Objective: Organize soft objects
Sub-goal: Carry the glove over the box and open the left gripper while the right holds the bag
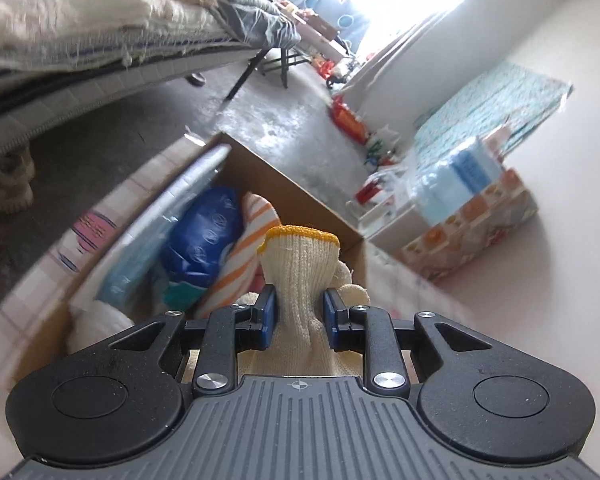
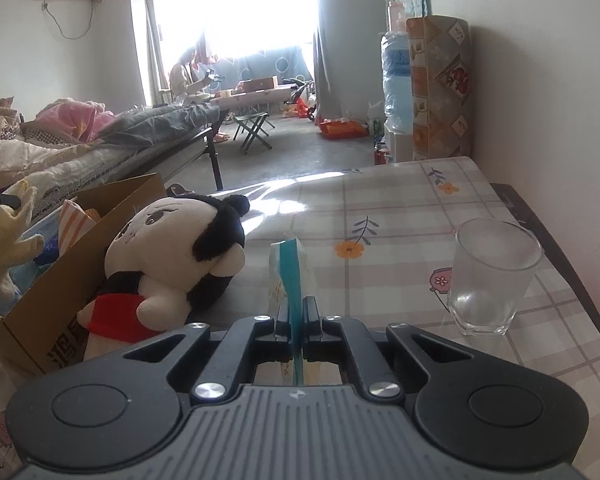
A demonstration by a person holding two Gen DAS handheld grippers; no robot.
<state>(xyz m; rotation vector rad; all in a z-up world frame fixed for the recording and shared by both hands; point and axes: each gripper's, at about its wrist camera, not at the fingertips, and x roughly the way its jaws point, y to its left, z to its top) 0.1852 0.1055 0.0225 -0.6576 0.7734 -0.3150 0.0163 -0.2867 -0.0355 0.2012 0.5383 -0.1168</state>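
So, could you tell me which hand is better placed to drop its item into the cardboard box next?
The left. Its gripper holds the knit glove right over the open cardboard box; the right gripper holds a tissue pack over the table, beside the box.

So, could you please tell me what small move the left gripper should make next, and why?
Probably lower it a little and let go: the left gripper is shut on a knitted glove right above the open cardboard box, where other soft things already lie.

Plush doll [image 2: 172, 260] and glass [image 2: 492, 276] flank a seemingly bare tablecloth [image 2: 400, 208] lane.
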